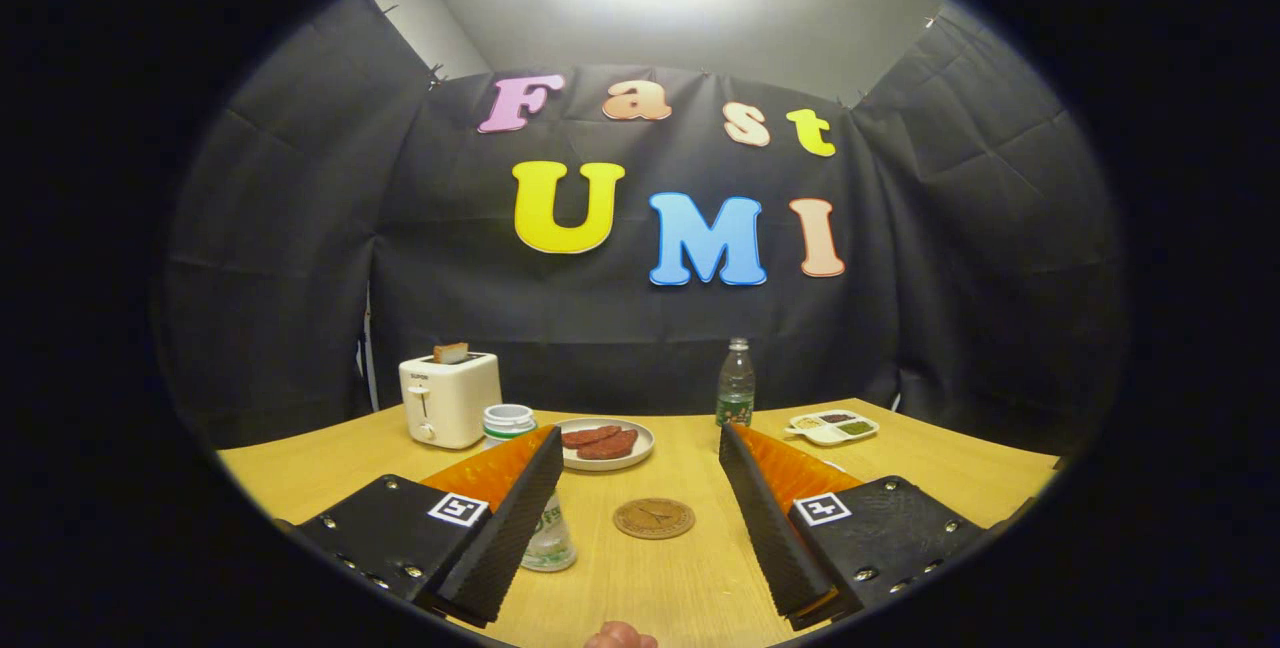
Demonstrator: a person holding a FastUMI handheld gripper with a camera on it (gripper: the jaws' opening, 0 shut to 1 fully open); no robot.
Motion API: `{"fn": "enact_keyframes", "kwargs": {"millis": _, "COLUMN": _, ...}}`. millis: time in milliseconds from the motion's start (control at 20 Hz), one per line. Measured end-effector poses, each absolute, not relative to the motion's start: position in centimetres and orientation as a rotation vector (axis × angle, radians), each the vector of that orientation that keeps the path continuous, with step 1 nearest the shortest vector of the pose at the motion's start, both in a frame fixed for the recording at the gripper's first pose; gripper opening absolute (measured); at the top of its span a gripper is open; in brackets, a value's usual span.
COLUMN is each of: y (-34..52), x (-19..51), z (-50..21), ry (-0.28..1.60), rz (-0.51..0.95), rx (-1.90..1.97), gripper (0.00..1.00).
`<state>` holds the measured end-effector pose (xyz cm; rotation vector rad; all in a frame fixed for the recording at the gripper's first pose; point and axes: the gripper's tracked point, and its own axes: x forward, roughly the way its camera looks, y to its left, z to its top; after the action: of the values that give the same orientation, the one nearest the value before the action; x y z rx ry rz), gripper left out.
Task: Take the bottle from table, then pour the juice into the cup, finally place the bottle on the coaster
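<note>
The bench (pixel 900 458) carries a toaster (pixel 449 398), then the bottle (pixel 735 383) upright at its far edge — well beyond the spread, empty fingers (pixel 640 513). Coaster (pixel 654 518) lies between them. The taking step seems unstarted — next calls for reaching forward to the bottle.

Gripper (pixel 640 448) fingers spread wide, holding nothing. Coaster (pixel 654 518) lies between them on the bench (pixel 680 578); cup (pixel 549 538) stands partly behind the left finger. Bottle (pixel 735 384) upright beyond the fingers, near the plate (pixel 605 445) and toaster (pixel 449 398).
</note>
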<state>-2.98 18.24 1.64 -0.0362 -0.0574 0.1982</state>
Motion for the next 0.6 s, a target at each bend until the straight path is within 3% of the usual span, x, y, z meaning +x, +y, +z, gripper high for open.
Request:
{"fn": "enact_keyframes", "kwargs": {"millis": 250, "y": 21.8, "x": -2.1, "z": -0.6, "ry": -0.033, "rz": 0.214, "rx": -0.086, "gripper": 0.95}}
{"fn": "enact_keyframes", "kwargs": {"millis": 600, "y": 25.8, "x": -0.3, "z": -5.6, "ry": 0.034, "rz": 0.352, "rx": -0.116, "gripper": 0.95}}
